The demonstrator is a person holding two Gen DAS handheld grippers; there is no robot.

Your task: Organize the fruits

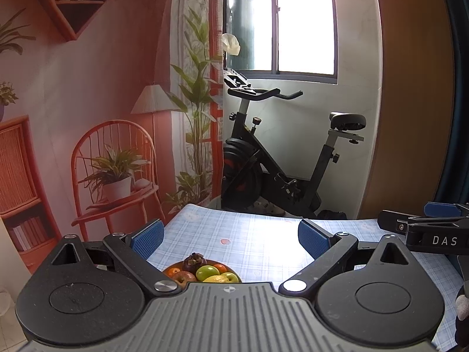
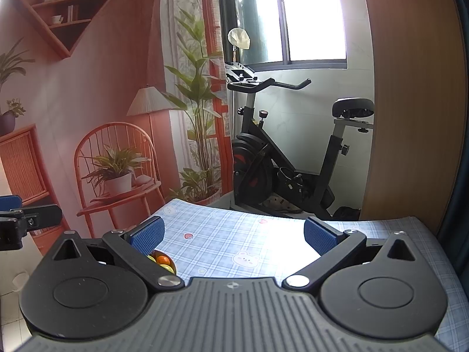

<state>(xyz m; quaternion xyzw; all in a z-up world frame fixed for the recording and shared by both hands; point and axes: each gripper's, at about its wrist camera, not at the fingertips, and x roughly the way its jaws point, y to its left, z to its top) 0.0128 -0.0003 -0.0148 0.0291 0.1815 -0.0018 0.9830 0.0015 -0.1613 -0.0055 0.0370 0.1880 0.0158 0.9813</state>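
Both blue-padded black grippers, left gripper (image 1: pixel 231 239) and right gripper (image 2: pixel 234 236), hover wide apart and empty above the blue checked tablecloth (image 1: pixel 258 243). The round brown fruit bowl (image 1: pixel 202 272), holding what looks like a mangosteen (image 1: pixel 194 261), sits near, left of centre.

Right gripper (image 2: pixel 233 236) hangs wide open above a checked tablecloth (image 2: pixel 234 243), a fruit bowl (image 2: pixel 168 261) peeking beside its left finger.
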